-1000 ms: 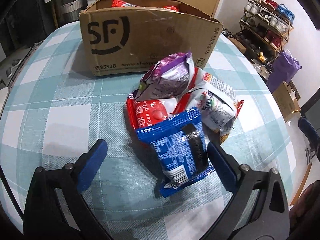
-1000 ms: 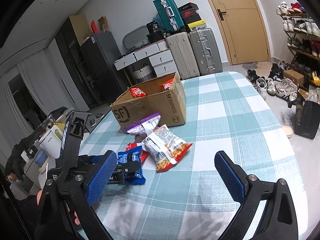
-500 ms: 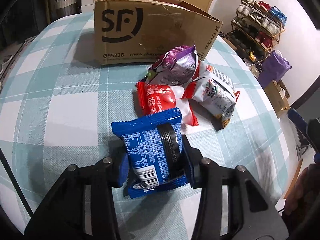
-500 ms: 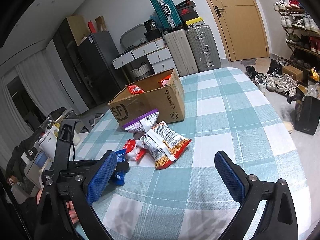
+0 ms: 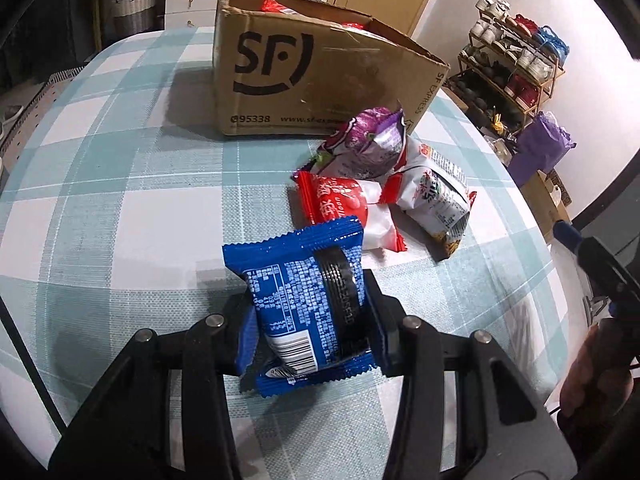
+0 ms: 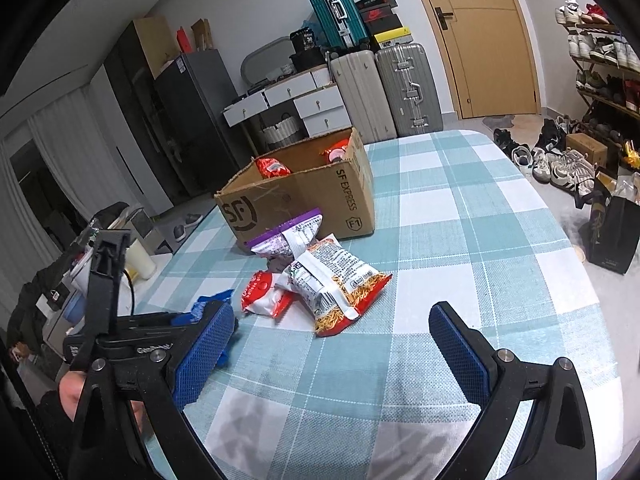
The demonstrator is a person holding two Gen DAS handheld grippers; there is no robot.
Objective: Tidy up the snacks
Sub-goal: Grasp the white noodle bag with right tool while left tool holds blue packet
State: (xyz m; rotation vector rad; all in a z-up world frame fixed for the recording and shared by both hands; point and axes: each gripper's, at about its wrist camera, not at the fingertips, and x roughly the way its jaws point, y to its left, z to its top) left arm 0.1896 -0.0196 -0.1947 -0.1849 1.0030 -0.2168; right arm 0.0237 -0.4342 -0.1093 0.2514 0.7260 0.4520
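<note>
My left gripper (image 5: pixel 310 320) is shut on a blue snack packet (image 5: pixel 304 296) and holds it just above the checked tablecloth. Beyond it lie a red packet (image 5: pixel 344 208), a purple bag (image 5: pixel 368 144) and a white-and-red noodle bag (image 5: pixel 436 200). An open SF cardboard box (image 5: pixel 320 76) stands behind them with red packets inside. My right gripper (image 6: pixel 332 344) is open and empty over the table, right of the pile. In the right wrist view the blue packet (image 6: pixel 210 304) peeks out of the left gripper, near the red packet (image 6: pixel 264 292), noodle bag (image 6: pixel 336 280), purple bag (image 6: pixel 288 236) and box (image 6: pixel 304 196).
The table (image 6: pixel 460 216) has a rounded far edge, with shoes and a black bag (image 6: pixel 612 236) on the floor to its right. Suitcases (image 6: pixel 384 88) and drawers stand behind the box. A shoe rack (image 5: pixel 516 64) stands at the right.
My left gripper closed on the blue packet and drew it back from the pile, lifting it slightly. My right gripper stayed open and barely moved.
</note>
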